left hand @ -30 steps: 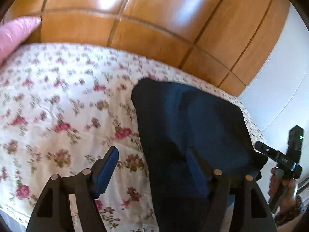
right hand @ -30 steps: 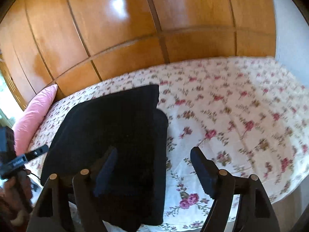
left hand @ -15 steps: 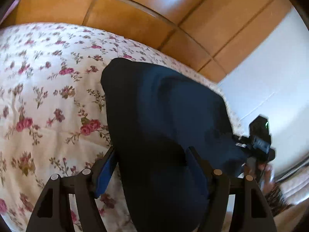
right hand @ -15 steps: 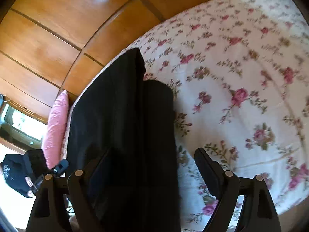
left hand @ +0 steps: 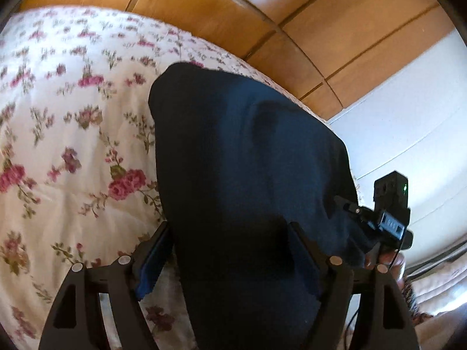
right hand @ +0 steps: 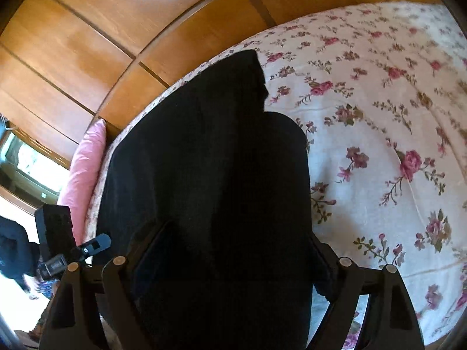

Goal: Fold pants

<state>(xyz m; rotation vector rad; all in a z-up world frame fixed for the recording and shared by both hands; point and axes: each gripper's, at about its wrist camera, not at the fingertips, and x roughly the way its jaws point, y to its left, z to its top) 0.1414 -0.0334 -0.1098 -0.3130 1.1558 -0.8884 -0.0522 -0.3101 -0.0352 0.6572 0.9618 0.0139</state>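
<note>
Dark navy pants (left hand: 248,169) lie folded lengthwise on a floral bedspread (left hand: 73,134). My left gripper (left hand: 230,253) is open, its fingers straddling the near end of the pants. My right gripper (right hand: 233,259) is open too, astride the near end of the pants (right hand: 210,160), which look black in the right wrist view. A folded upper layer ends in a rounded edge partway along. The cloth hides the inner sides of both grippers' fingers. Each gripper shows at the edge of the other's view, the right gripper (left hand: 388,218) and the left gripper (right hand: 67,248).
A wooden panelled wall (right hand: 116,29) runs behind the bed. A pink pillow (right hand: 84,169) lies at the left end of the bed. A white wall (left hand: 408,122) is on the right in the left wrist view. The floral bedspread (right hand: 379,145) stretches to the right of the pants.
Both grippers have moved forward and down over the near end of the pants. Their fingers now straddle the cloth. The pants have not shifted.
</note>
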